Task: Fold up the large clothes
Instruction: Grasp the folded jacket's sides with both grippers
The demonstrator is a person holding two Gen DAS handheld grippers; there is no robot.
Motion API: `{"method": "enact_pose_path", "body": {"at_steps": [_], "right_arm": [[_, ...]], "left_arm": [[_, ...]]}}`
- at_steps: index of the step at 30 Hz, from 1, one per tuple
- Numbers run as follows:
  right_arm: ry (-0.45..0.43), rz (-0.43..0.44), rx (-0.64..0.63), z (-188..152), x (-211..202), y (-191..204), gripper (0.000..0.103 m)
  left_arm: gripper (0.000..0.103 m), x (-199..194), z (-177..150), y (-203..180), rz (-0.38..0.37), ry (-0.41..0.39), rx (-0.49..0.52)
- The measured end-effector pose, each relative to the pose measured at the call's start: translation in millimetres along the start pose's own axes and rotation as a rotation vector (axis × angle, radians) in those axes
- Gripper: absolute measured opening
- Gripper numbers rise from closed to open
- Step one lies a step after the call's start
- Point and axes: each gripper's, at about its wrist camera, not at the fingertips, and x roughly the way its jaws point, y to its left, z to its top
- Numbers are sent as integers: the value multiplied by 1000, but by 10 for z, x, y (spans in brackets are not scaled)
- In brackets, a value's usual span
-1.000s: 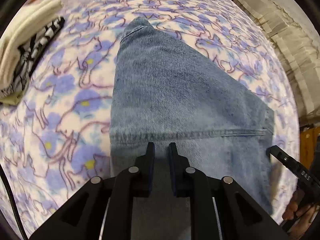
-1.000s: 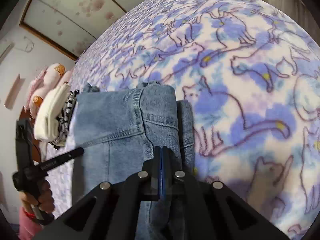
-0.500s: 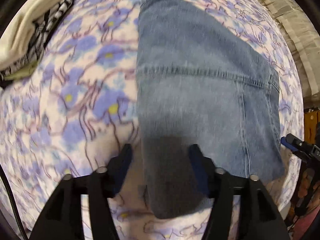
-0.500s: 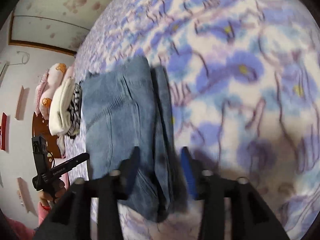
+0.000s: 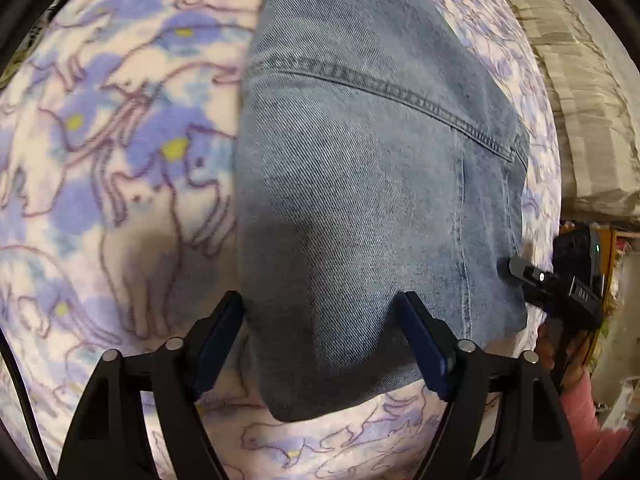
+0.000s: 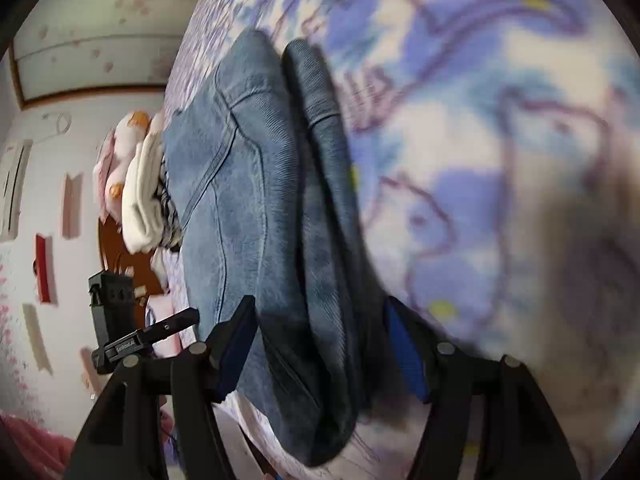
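On the cat-printed purple fleece blanket point(image 5: 120, 160) we see folded blue denim jeans point(image 5: 360, 180) at frame centre, our left gripper point(image 5: 322, 322) and right gripper point(image 6: 318, 326) having just been opening, both wide astride the denim without pressing it.

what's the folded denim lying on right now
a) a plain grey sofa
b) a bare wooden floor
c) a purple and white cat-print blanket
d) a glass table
c, the folded denim rests flat on a blanket printed with purple cat outlines and yellow dots, seen around it in both wrist views.
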Motion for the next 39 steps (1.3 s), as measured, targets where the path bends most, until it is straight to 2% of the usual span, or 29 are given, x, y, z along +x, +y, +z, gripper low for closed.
{"method": "enact_pose_path", "body": {"at_steps": [5, 7, 10, 13, 21, 24, 25, 29, 34, 39], "right_arm": [[65, 64, -20, 120, 160, -31, 66], [88, 102, -6, 172, 207, -66, 66], [104, 144, 17, 229, 246, -98, 66], [116, 174, 10, 272, 327, -67, 66], [112, 181, -12, 351, 493, 79, 66], [96, 145, 0, 340, 492, 66, 53], [89, 131, 6, 324, 473, 13, 45], [46, 124, 10, 269, 423, -2, 37], [1, 126, 32, 203, 404, 6, 29], [-44, 94, 17, 134, 379, 87, 24]], "left_arm": [[83, 122, -30, 185, -86, 0, -35], [87, 221, 10, 253, -130, 5, -63], [88, 313, 53, 355, -197, 3, -86], [88, 352, 105, 385, -205, 1, -83], [90, 404, 174, 370, -191, -22, -94], [90, 406, 152, 340, -173, -39, -117], [89, 401, 138, 326, -160, -44, -118], [86, 372, 96, 193, -109, -66, -146], [74, 314, 90, 76, -30, -98, -157], [64, 218, 44, -15, 0, -116, -167]]}}
